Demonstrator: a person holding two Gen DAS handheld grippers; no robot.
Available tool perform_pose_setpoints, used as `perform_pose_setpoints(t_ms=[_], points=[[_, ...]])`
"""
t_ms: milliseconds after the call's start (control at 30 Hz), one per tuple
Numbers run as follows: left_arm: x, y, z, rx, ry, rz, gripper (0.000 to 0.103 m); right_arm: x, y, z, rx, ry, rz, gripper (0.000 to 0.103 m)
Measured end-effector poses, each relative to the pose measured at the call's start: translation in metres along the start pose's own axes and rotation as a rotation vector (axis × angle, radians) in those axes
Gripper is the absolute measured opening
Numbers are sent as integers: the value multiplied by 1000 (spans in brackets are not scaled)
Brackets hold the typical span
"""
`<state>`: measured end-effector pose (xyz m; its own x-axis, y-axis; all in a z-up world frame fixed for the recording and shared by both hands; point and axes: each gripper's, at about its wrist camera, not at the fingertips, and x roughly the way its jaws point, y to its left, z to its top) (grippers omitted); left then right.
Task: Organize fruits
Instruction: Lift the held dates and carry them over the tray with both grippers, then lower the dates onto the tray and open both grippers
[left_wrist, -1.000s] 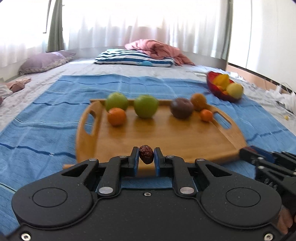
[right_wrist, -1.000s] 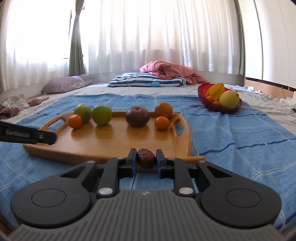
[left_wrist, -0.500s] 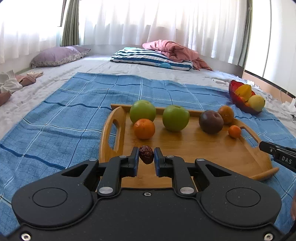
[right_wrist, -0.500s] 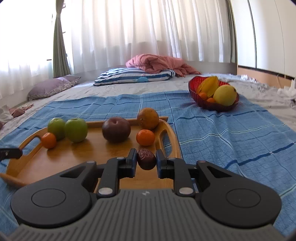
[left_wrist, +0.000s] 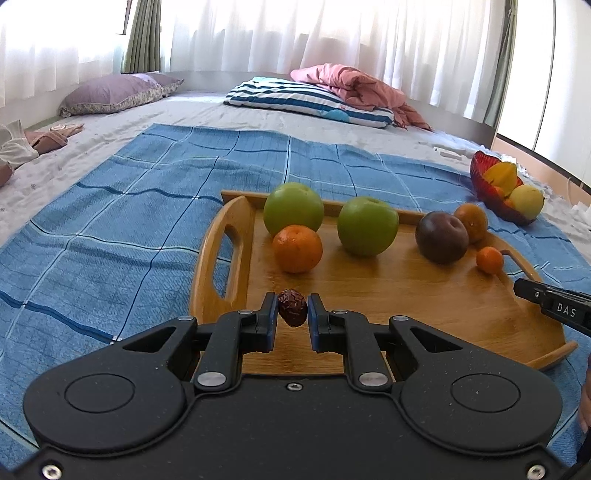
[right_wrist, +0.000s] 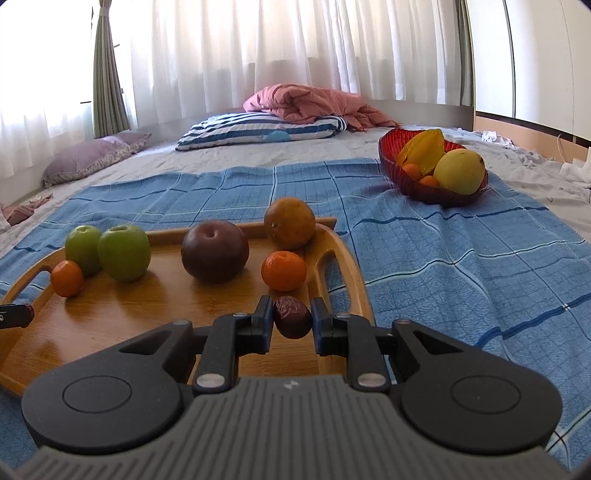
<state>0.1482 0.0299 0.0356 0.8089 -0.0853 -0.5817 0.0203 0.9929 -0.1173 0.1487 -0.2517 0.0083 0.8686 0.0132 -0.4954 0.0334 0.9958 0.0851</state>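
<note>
Dates were pinched in both grippers: the left gripper (left_wrist: 292, 317) held one date (left_wrist: 292, 307), the right gripper (right_wrist: 293, 325) another date (right_wrist: 291, 321), jaws closed on each. Both had drifted forward over the tray (left_wrist: 424, 295) within the last second, nearing its fruit; release onto it seemed next
</note>
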Motion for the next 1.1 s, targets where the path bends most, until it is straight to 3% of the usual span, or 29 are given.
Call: perform_pose_setpoints(t_ms=[833, 1100], points=[[18, 3, -7, 10, 30, 14, 17, 8, 7, -6, -34, 45, -31, 26], [17, 1, -9, 20, 28, 18, 18, 10, 8, -6, -42, 54, -27, 32]])
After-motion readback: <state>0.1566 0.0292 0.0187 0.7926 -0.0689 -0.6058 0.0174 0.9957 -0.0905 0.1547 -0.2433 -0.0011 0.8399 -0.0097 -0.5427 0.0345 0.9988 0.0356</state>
